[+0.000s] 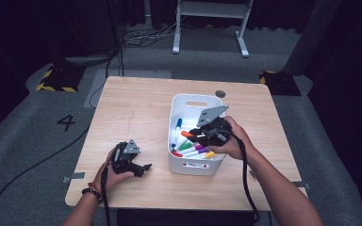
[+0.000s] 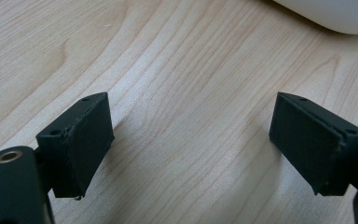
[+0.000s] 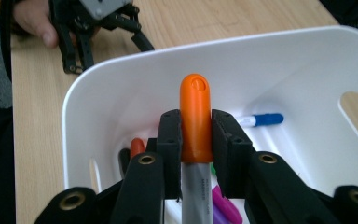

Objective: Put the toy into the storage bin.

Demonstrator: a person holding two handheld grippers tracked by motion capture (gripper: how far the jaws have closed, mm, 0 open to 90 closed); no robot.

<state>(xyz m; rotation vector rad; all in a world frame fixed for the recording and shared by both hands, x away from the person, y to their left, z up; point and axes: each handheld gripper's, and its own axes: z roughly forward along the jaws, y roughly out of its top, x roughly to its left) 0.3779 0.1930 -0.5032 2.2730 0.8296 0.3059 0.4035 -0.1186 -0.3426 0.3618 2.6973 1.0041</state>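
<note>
Right gripper (image 3: 196,140): jaws closed tight on the orange marker (image 3: 196,116), pads clamping its cap from both sides.
Marker position: held above the white bin (image 3: 121,88), over the markers already lying inside.
Marker axis: long axis runs along the jaws, orange cap leading away from the hand, grey barrel trailing back between the gripper arms.
Drop relation: bin floor lies directly below the held marker, so a release looks likely to land it inside.
Left gripper (image 2: 191,140): jaws wide apart, nothing between them, low over the bare wooden table (image 2: 177,70).
Nearer hand: the right; the left gripper rests beside the bin, apart from it.
Bin contents: blue marker (image 3: 261,119) lying flat near the far wall; purple marker (image 3: 226,205) under the gripper.
</note>
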